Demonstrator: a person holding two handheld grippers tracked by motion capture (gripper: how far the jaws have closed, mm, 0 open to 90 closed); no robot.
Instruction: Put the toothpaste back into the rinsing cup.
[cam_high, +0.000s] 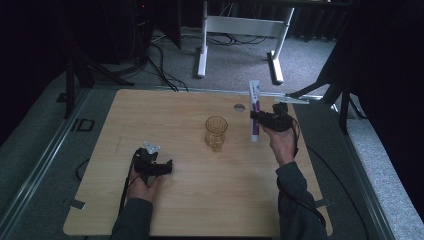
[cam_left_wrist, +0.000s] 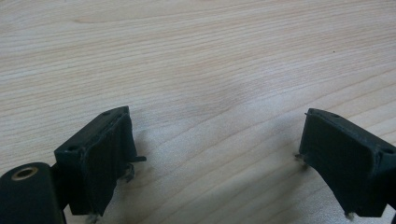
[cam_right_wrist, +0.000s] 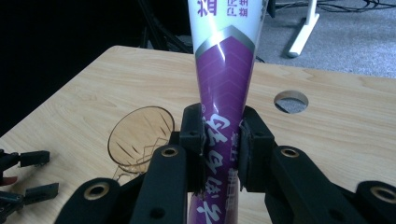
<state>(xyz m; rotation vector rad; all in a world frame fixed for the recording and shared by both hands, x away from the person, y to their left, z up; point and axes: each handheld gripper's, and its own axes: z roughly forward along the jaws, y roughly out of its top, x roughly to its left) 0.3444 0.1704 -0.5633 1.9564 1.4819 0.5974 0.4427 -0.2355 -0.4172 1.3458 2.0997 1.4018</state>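
A purple and white toothpaste tube (cam_high: 254, 109) stands upright in the air to the right of an amber glass cup (cam_high: 216, 132). My right gripper (cam_high: 257, 117) is shut on the tube's purple lower part (cam_right_wrist: 223, 93), and both pads press its sides. The cup (cam_right_wrist: 139, 136) sits lower left of the jaws in the right gripper view. My left gripper (cam_high: 169, 166) rests low over the front left of the wooden table (cam_high: 165, 115). Its jaws stand wide apart (cam_left_wrist: 217, 154) with bare wood between them.
A round hole (cam_high: 239, 107) pierces the table behind the cup, also the hole (cam_right_wrist: 291, 101) right of the tube. White desk legs (cam_high: 202, 50) and cables lie on the grey carpet beyond the far edge. A metal frame rims the table.
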